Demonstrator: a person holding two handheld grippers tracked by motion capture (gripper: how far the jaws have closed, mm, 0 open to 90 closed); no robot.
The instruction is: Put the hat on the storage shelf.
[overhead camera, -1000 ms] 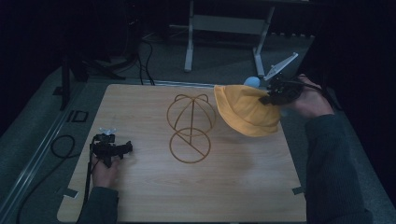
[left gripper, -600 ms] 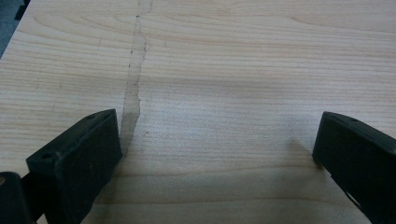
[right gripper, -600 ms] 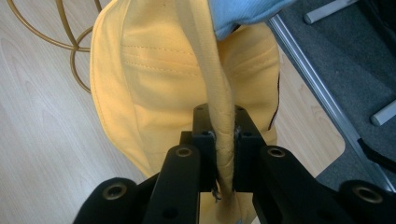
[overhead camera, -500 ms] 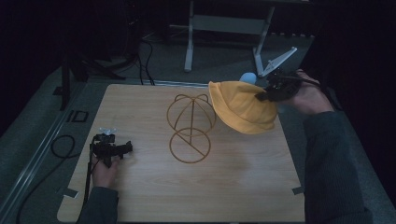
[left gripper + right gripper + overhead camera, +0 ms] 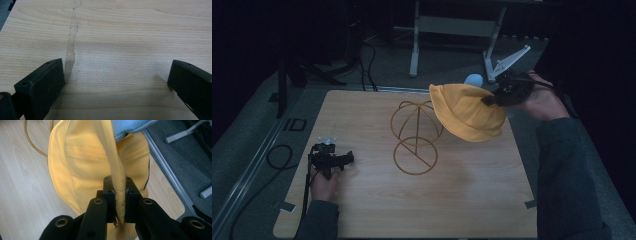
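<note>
A yellow bucket hat (image 5: 467, 112) hangs in the air over the table's right side, beside a gold wire hat stand (image 5: 414, 135) that stands mid-table. My right gripper (image 5: 491, 99) is shut on the hat's brim; in the right gripper view the yellow hat (image 5: 82, 165) brim is pinched between the pads of my right gripper (image 5: 120, 195), with a pale blue lining (image 5: 130, 127) above. My left gripper (image 5: 348, 159) rests on the table at the left. In the left gripper view my left gripper (image 5: 115, 77) stands open over bare wood.
The wooden table (image 5: 362, 210) has free room in front and at left. A black cable (image 5: 277, 155) loops on the floor at left. A grey desk frame (image 5: 452, 30) stands beyond the far edge. A metal rail (image 5: 165, 167) borders the table's right side.
My right gripper has lifted the yellow hat a little and carried it left, closer to the wire stand. The left gripper has stayed put.
</note>
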